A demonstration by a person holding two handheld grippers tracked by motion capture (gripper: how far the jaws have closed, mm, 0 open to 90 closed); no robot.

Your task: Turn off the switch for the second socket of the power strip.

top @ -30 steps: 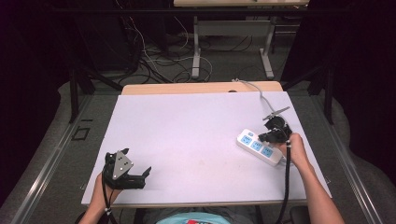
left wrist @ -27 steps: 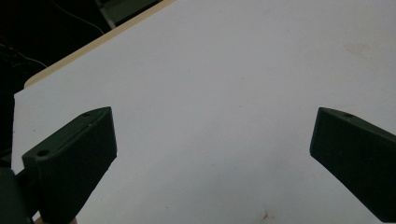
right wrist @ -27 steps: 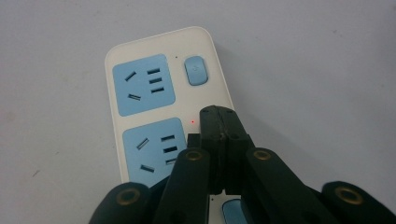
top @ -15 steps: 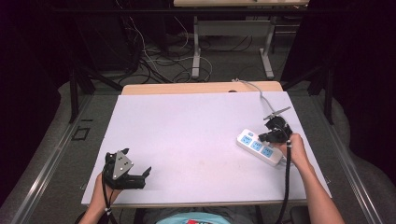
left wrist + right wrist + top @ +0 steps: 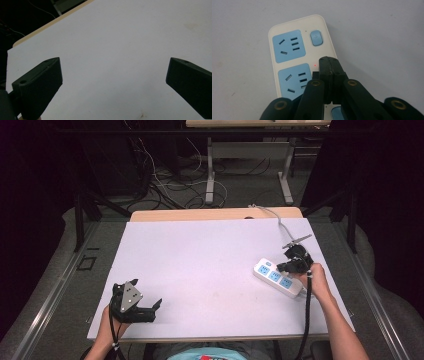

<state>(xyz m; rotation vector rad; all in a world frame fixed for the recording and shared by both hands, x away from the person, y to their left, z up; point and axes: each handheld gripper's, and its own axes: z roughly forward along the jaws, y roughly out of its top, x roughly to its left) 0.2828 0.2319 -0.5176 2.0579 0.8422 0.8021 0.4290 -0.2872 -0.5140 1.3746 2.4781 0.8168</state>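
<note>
Right gripper [image 5: 331, 62] hovers over the white power strip [image 5: 294, 47], jaws pressed together on nothing, tips beside a small red light [image 5: 315, 65]. The strip lies near the tabletop's [image 5: 200, 255] right edge. Left gripper [image 5: 150, 307] gapes wide, empty, near the front-left corner.

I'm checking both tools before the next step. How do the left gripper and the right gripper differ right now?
The left gripper has its jaws spread wide apart; the right gripper has its jaws pressed together, with nothing between them. The left gripper sits over bare white table near the front edge; the right gripper is over the white power strip, tips beside a small red light. Both have black jaws and are hand-held.
</note>
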